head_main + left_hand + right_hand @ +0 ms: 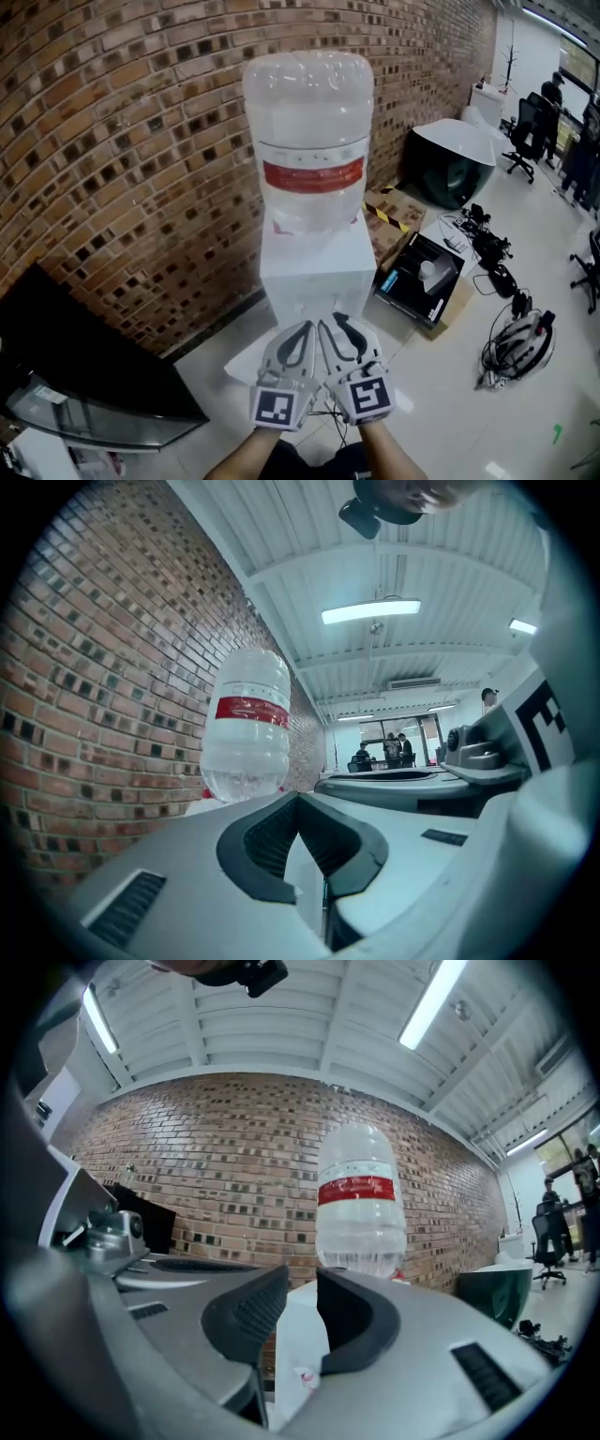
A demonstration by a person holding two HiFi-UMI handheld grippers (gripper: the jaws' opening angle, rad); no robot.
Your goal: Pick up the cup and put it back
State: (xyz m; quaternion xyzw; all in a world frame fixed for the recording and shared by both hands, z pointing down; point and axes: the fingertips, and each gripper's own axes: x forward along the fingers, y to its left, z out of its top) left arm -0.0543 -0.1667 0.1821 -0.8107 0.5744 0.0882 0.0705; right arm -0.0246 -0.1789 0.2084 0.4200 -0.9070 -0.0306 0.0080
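Brick wall (112, 141), dispenser (314, 272) ahead | left gripper (298, 797) jaws tip-to-tip, empty | right gripper (300, 1275) jaws slightly parted, empty

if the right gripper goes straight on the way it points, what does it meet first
Probably the water dispenser, its white body seen between the fingers, below the bottle; how far off is unclear.

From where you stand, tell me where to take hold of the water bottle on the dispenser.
Probably grip the water bottle at the groove above its red band, left claw and right claw pressing opposite flanks from the front: it looks too wide for one claw and stands neck-down in the water dispenser.
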